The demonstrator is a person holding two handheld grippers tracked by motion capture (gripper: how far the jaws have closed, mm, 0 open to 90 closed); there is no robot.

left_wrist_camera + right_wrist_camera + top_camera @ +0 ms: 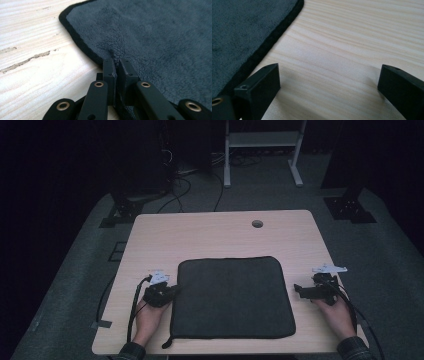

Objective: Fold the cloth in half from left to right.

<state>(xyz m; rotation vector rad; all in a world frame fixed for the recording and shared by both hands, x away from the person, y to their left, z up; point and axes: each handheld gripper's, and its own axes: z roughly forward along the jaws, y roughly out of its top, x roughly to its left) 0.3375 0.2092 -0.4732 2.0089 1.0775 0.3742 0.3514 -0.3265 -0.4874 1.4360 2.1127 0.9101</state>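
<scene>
One left gripper [116, 67] pinching towel [155, 37] (edge), right gripper [329, 77] agape

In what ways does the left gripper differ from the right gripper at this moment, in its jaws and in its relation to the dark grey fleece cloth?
The left gripper has its jaws shut, pinching the bound edge of the dark grey fleece cloth; the right gripper has its jaws wide open with nothing but bare light wooden table between them. The left gripper puckers the cloth; the right gripper sits beside the cloth's edge. Both are black, hand-held and low over the table.
</scene>
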